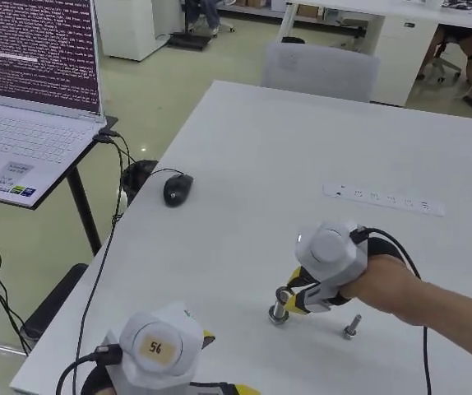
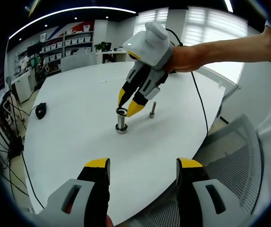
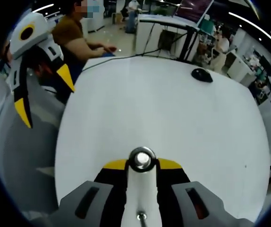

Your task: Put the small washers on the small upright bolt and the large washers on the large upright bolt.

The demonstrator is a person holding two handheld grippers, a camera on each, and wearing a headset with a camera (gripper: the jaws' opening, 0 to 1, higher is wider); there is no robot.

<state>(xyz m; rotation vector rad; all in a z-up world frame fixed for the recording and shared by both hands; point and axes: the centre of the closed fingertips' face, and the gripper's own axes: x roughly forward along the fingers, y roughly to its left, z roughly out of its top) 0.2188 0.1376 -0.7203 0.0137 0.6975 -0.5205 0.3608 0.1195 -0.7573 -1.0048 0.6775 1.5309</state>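
Observation:
The large upright bolt (image 1: 279, 311) stands near the table's front, and the small upright bolt (image 1: 351, 327) is just right of it. My right gripper (image 1: 293, 303) sits at the large bolt's top, shut on a large washer (image 3: 141, 159). The left gripper view has that washer (image 2: 121, 111) ringing the tip of the large bolt (image 2: 121, 122), between the right gripper's yellow fingertips (image 2: 134, 108), with the small bolt (image 2: 152, 109) behind. My left gripper (image 2: 143, 170) is open and holds nothing, low at the table's near edge (image 1: 219, 366).
A black mouse (image 1: 178, 189) lies at the table's left side and a white power strip (image 1: 384, 200) lies further back. A laptop (image 1: 22, 123) stands on a side stand to the left, with cables hanging. A grey chair (image 1: 322, 70) is at the far edge.

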